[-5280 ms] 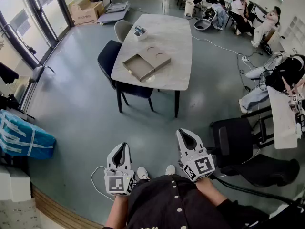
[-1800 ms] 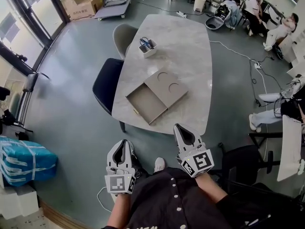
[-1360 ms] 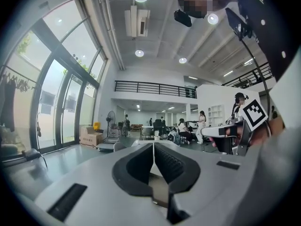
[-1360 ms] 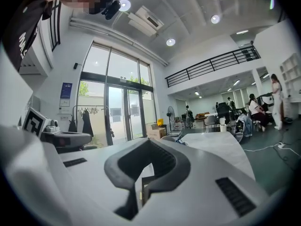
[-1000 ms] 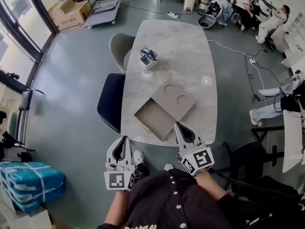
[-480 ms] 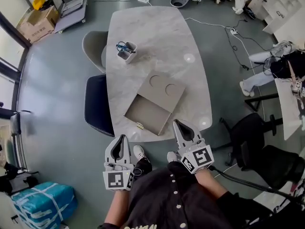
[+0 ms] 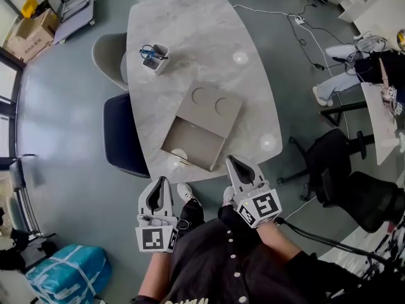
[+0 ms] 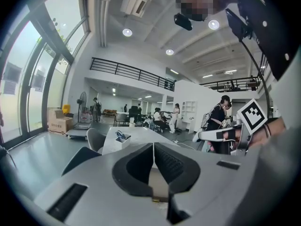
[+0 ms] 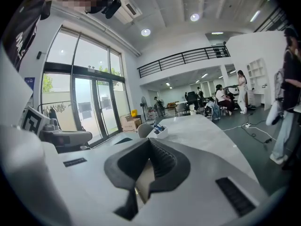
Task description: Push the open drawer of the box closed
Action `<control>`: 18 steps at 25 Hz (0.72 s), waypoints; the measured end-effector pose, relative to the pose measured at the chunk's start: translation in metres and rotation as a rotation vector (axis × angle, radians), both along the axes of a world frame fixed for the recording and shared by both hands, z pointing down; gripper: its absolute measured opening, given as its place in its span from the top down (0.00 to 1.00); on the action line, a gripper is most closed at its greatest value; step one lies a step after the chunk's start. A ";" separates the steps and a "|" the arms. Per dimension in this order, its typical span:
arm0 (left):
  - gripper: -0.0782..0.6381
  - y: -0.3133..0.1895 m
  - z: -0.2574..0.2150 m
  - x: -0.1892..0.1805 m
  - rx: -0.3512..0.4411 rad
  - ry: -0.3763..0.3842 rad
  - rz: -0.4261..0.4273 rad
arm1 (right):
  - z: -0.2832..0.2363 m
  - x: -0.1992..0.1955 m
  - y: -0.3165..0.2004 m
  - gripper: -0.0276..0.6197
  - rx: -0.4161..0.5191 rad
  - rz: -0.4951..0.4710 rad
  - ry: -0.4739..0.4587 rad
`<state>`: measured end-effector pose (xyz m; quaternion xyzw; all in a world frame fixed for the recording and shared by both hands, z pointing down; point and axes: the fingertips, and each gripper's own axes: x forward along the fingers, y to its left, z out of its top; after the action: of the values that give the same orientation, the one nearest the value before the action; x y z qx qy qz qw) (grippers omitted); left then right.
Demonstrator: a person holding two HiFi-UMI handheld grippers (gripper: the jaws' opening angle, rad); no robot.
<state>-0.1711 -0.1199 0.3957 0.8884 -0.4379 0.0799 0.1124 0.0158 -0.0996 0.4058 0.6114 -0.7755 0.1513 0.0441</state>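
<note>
My left gripper (image 7: 158, 192) and right gripper (image 7: 240, 167) sit closed, empty; if I shove the drawer (image 7: 192, 145) off-centre, the box (image 7: 210, 106) probably slides.

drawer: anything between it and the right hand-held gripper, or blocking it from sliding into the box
Nothing visible. The right hand-held gripper is at the table's near edge, beside the drawer's front, apart from it. The drawer looks empty, nothing blocking its slide into the box.
</note>
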 end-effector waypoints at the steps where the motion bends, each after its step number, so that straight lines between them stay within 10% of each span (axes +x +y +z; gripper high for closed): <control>1: 0.87 0.001 0.003 -0.002 -0.007 -0.002 -0.001 | 0.006 -0.005 0.001 0.96 -0.015 -0.008 -0.004; 18: 0.86 0.013 0.089 -0.005 -0.178 -0.050 0.053 | 0.172 -0.097 0.008 0.96 -0.353 -0.070 -0.289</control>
<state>-0.1757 -0.1069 0.4848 0.8840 -0.4078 0.1435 0.1779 -0.0812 -0.0912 0.5774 0.5389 -0.7561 0.3688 0.0441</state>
